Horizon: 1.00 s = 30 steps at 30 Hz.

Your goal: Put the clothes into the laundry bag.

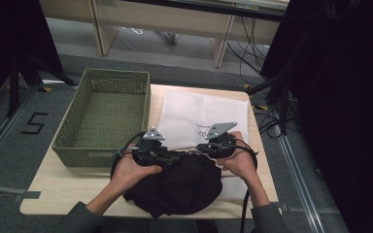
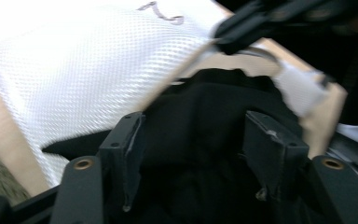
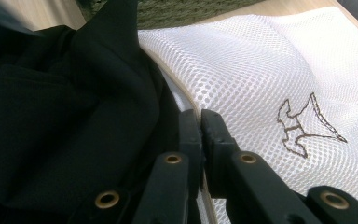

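This looks like a lab or recording room rather than a home. The small pale wooden table stands on grey carpet with a black "5" taped on the left, floor rails beside it, black stand legs and loose cables at the far sides.

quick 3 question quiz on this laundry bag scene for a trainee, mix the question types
1. True or false: the green basket holds the black garment.
2. What is the right gripper shut on?
A. the basket rim
B. the edge of the white mesh bag
C. a cable
3. Fill in: the fingers of the left gripper stand ____ around the black garment.

Key
1. False; it lies on the table, partly on the bag.
2. B
3. open
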Motion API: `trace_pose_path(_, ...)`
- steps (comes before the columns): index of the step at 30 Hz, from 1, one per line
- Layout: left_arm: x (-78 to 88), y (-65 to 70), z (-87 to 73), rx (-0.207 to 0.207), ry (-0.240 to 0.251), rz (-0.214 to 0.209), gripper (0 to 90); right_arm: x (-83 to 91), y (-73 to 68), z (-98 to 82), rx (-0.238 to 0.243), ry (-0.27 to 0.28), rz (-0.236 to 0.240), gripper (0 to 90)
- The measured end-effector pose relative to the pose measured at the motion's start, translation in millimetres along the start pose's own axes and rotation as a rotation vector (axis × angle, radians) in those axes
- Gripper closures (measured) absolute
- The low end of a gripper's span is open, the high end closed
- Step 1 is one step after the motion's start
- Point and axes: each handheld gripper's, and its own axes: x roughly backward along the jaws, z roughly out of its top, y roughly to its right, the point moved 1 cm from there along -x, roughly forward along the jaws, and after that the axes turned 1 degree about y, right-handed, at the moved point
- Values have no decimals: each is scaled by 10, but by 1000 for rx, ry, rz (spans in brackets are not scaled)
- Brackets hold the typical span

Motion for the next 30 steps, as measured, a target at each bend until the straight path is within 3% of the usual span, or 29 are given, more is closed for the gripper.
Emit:
trace_pose_path(2,66,88,-64,-23,-21,-19,352,-4,1,-4,-3,0,2,883)
trace_pose_path(5,36,200,-169,-57,-61,-32,294,-8,4,-7,0,0,-1,884)
trace_pose_path(7,-87,277,-279,-85,-107,-64,283,-1,-2,7,3,4,-1,883)
trace_pose_path(9,-268,283,-375,-128,-157,-37,279,6,-5,11,1,3,-4,883)
trace_pose_path(11,-432,262,-436,-127,-195,-32,253,18,-20,25,3,4,-4,884)
trace_pose_path(12,-511,246,-451,-130,-209,-34,277,22,-25,30,6,4,-4,884)
trace_pose_path(13,-574,235,-454,-149,-206,-28,357,25,-30,35,11,4,-3,884)
trace_pose_path(14,-645,236,-421,-177,-208,0,613,38,-39,46,15,6,-2,884)
trace_pose_path(15,-645,236,-421,-177,-208,0,680,46,-44,52,14,5,-1,884)
trace_pose_path(16,-669,242,-370,-184,-195,13,680,46,-44,52,14,5,-1,884)
trace_pose_path(18,-662,232,-245,-155,-150,37,804,82,-60,79,17,12,-1,884)
trace_pose_path(20,-657,202,-129,-151,-126,61,820,114,-74,105,19,21,-4,885)
trace_pose_path(23,-682,93,70,-109,-57,112,823,170,-104,158,25,36,-16,888)
trace_pose_path(24,-682,93,70,-109,-57,112,814,170,-104,158,25,36,-16,888)
trace_pose_path(26,-830,-48,-12,-51,-93,110,756,167,-80,131,8,28,-18,887)
trace_pose_path(29,-856,-78,-87,-40,-100,102,696,132,-59,83,2,13,-12,887)
trace_pose_path(30,-824,-77,-100,-31,-87,96,622,108,-40,54,5,10,-5,887)
